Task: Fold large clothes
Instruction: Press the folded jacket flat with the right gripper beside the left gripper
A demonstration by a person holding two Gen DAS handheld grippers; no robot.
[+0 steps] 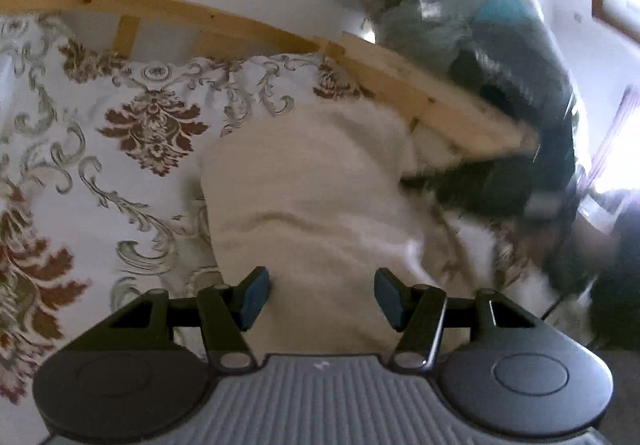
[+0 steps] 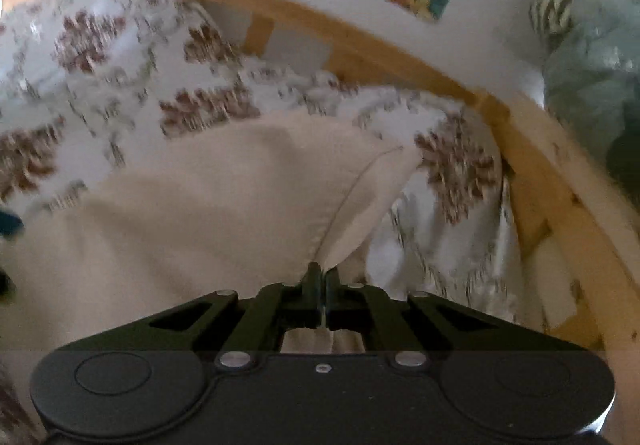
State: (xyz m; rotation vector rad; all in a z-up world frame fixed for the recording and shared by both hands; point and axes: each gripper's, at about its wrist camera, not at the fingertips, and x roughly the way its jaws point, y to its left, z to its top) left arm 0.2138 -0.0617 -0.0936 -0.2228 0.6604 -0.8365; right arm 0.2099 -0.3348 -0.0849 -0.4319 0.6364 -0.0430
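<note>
Right gripper clamped on cloth hem, fold running toward bed rail; left gripper released, straddling cloth.

garment lies on bedspread; wooden rail behind; clothes pile beyond rail, right.

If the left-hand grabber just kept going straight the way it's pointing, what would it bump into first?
Most likely the cream garment: it lies right ahead of the left gripper, whose jaws stand open over it. Beyond that come the patterned bedspread and wooden rail, though depth is hard to judge.
</note>
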